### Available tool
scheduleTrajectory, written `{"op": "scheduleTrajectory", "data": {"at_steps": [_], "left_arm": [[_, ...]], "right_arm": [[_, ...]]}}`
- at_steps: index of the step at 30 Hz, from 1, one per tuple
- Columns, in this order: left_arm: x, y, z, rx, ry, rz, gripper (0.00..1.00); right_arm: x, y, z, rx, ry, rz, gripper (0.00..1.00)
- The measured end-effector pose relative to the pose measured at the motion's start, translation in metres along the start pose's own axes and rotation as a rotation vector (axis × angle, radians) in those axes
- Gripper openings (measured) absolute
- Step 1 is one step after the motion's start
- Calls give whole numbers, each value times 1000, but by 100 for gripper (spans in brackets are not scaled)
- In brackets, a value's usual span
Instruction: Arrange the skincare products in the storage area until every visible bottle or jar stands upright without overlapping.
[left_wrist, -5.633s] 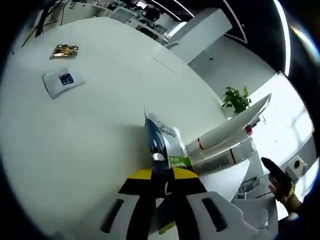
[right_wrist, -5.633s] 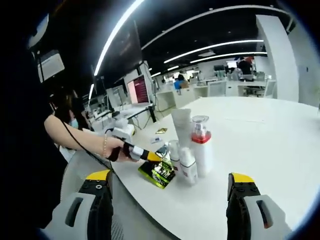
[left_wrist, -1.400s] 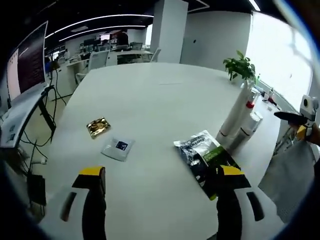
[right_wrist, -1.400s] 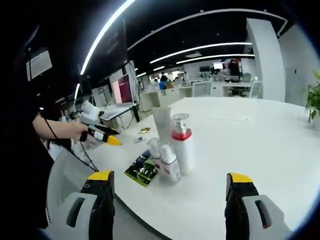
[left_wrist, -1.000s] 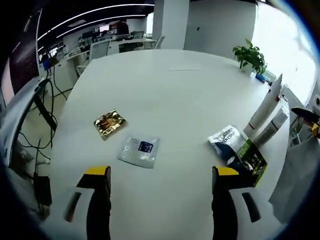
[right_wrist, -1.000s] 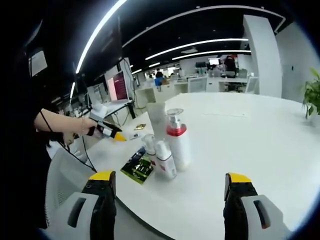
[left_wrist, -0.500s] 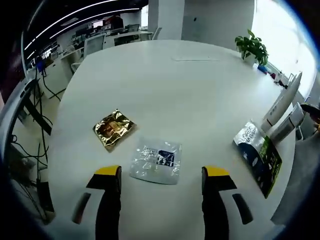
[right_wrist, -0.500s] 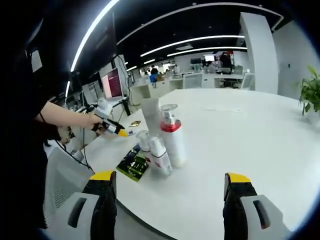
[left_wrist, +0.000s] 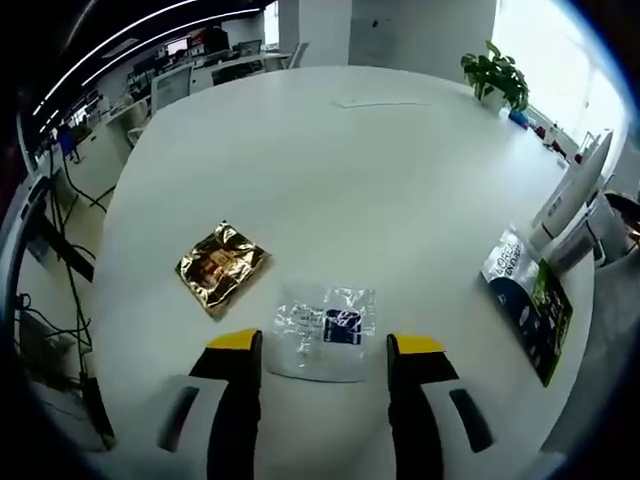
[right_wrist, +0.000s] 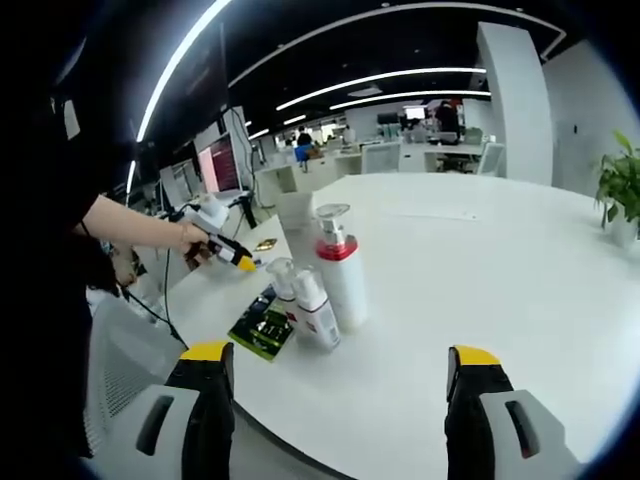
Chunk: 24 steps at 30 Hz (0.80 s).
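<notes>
Two grippers are hanging over the white tabletop (left_wrist: 330, 170) with jaws spread. The left gripper (left_wrist: 322, 348) is straddling a clear sachet (left_wrist: 325, 331), beside a gold sachet (left_wrist: 220, 267); its print is too small to read. Upright bottles (left_wrist: 575, 205) are partly cut off at the view's edge, beside a flat dark pouch (left_wrist: 528, 300). The right gripper (right_wrist: 340, 362) is facing the red-collared pump bottle (right_wrist: 340, 267), partly hiding a pale tube (right_wrist: 298, 225), with two small bottles (right_wrist: 305, 305) touching.

White round desk (left_wrist: 330, 150); potted plant (left_wrist: 495, 72) at its far edge, well beyond the fingers; office chairs (left_wrist: 172, 88) and monitors (right_wrist: 212, 165) behind.
</notes>
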<state>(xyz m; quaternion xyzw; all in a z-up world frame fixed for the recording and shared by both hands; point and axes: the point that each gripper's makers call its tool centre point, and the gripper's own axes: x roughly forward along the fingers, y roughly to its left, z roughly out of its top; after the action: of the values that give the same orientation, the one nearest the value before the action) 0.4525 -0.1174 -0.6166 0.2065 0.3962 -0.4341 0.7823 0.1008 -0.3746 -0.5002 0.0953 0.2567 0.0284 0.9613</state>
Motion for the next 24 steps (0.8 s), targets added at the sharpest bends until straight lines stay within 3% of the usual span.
{"op": "scheduleTrajectory", "data": {"at_steps": [1, 8, 13, 18, 22, 24], "left_arm": [[-1, 0, 0, 8, -7, 4, 38], [-2, -3, 0, 48, -7, 8, 37], [-11, -20, 5, 143, -12, -23, 37], [-30, -50, 13, 303, -25, -133, 37], [-44, -83, 0, 443, 4, -246, 37], [-46, -88, -9, 474, 25, -284, 37]], "right_arm": [[0, 0, 0, -1, 1, 0, 90], [1, -1, -2, -6, 8, 2, 90], [1, 0, -2, -7, 6, 5, 89], [1, 1, -1, -12, -2, 13, 89], [0, 4, 1, -19, -8, 22, 89], [0, 5, 2, -22, -10, 25, 89]]}}
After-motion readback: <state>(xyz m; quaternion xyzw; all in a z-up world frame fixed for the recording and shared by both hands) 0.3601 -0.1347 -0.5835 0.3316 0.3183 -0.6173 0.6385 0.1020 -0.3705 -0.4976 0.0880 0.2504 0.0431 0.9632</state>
